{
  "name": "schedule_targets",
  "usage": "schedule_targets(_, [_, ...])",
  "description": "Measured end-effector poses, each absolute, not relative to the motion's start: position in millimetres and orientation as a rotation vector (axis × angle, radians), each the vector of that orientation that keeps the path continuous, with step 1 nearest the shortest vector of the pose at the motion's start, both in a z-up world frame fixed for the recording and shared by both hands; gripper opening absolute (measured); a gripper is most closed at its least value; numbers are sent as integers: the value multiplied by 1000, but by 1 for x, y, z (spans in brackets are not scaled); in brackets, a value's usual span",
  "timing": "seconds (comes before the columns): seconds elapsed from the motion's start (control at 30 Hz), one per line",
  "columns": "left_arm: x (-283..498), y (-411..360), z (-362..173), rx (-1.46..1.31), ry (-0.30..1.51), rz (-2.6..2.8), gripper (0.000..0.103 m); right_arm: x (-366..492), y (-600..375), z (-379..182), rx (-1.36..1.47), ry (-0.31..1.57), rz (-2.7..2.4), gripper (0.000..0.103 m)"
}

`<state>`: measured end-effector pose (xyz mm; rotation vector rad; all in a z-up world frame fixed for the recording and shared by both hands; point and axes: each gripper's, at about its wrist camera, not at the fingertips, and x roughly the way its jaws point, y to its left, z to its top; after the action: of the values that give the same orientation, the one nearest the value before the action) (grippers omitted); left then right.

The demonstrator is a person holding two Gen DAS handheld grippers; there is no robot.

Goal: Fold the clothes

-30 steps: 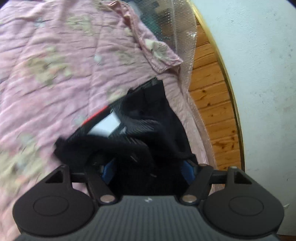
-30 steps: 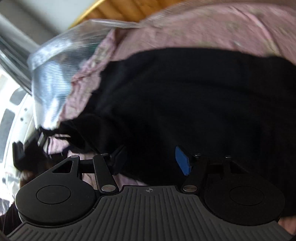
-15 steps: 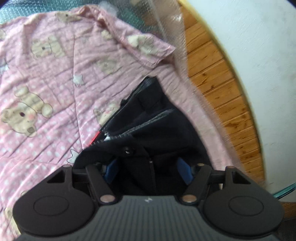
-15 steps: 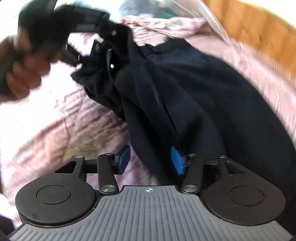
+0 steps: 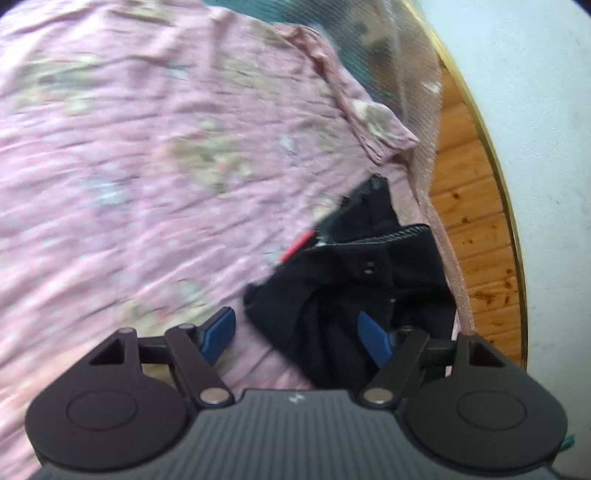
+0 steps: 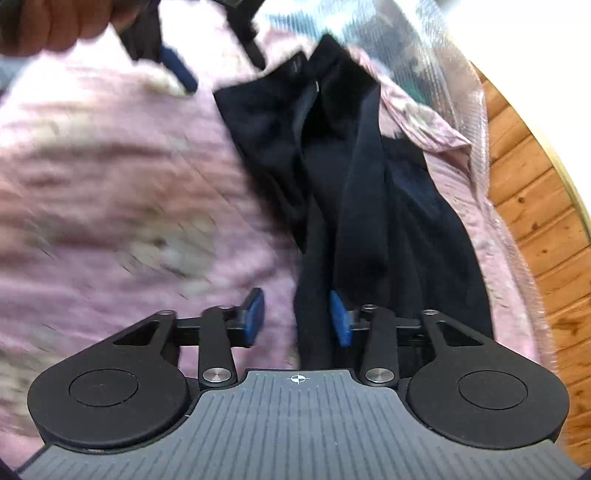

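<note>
Dark trousers [image 6: 369,192] lie near the bed's right edge on our pink sheet [image 5: 147,166], long axis near-to-far, waistband far. Left gripper [image 5: 295,332] has just spread wider, fabric loose between; right gripper [image 6: 297,317] has been narrowing, not yet pinching.

The left gripper [image 5: 295,332] is angled downward, its jaws held wide and lately opened further; dark cloth lies against its right pad, clear of the left one. The right gripper [image 6: 297,317] is likewise tilted down, its jaws half-parted and lately narrowed, cloth beside its right pad, unpinched. A hand [image 6: 55,22] is seen ahead of the right fingers.
</note>
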<state>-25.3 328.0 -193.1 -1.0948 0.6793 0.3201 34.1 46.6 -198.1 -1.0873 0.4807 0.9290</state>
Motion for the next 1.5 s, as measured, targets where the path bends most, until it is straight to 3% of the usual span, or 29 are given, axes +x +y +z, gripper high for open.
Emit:
schedule_targets(0.03, [-20,328,-193,-1072,685,324,55,43,50,-199,-1079,497,913,40])
schedule_targets(0.07, [-16,328,-193,-1049,692,328,27,52,54,-196,-1057,528,914,37])
schedule_targets(0.1, [-15,331,-190,-1047,692,325,10,59,56,-193,-1030,571,923,12])
schedule_targets(0.13, [-15,336,-187,-1049,692,320,10,65,58,-188,-1006,603,930,0])
schedule_targets(0.23, [-27,358,-161,-1072,649,261,10,75,43,-158,-937,632,970,0])
schedule_targets(0.37, [-21,366,-170,-992,850,296,12,73,25,-143,-924,691,1048,0])
schedule_targets(0.47, [-29,371,-184,-977,871,399,25,70,26,-161,-886,768,1116,0])
schedule_targets(0.5, [-36,373,-181,-986,847,417,25,69,26,-166,-862,803,1129,1])
schedule_targets(0.7, [-62,369,-138,-997,702,412,53,73,-14,-121,-551,841,1119,43])
schedule_targets(0.87, [-10,327,-147,-1053,790,136,68,89,-58,-115,-345,901,924,45])
schedule_targets(0.97, [14,309,-164,-996,857,139,67,92,-86,-127,-307,942,786,45])
schedule_targets(1.0, [18,309,-169,-972,865,161,60,90,-95,-132,-316,948,746,47])
schedule_targets(1.03, [23,309,-174,-948,872,184,29,88,-104,-138,-325,954,705,49])
schedule_targets(1.07, [21,316,-177,-959,873,199,6,87,-112,-144,-336,966,670,52])
schedule_targets(1.17, [13,330,-183,-969,887,198,6,85,-140,-165,-375,1026,580,39])
schedule_targets(1.3, [4,338,-193,-972,917,163,8,90,-198,-169,-170,1067,487,32])
schedule_targets(1.47, [-7,351,-177,-969,898,191,20,88,-259,-150,19,1085,341,35])
schedule_targets(1.5, [-9,352,-169,-945,890,206,23,87,-276,-142,64,1056,299,40])
